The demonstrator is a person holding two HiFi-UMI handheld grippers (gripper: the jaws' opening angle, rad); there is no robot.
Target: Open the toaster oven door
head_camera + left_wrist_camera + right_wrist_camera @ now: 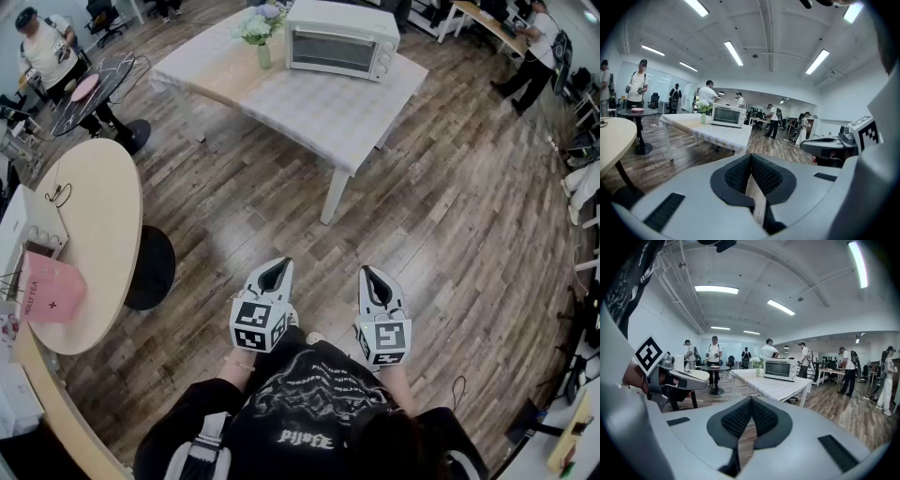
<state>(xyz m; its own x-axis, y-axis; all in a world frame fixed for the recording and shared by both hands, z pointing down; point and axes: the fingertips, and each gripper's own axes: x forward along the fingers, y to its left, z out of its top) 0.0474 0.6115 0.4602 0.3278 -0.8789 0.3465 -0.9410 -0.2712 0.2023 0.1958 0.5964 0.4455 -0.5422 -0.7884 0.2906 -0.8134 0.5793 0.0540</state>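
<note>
A white toaster oven [339, 38] stands with its door closed at the far side of a table with a checked cloth [309, 103]. In the left gripper view the oven [727, 115] is small and far off; the right gripper view shows the oven [780, 369] too. Both grippers are held close to the person's body, well short of the table. My left gripper [277, 265] is shut with nothing in it. My right gripper [367, 273] is shut and empty as well, its jaw tips meeting.
A vase of flowers [262, 28] stands left of the oven on the table. A round beige table [89, 234] with a pink bag [52, 289] is at left, a black round table [94, 89] beyond it. People stand around the room's edges. Wooden floor lies between me and the table.
</note>
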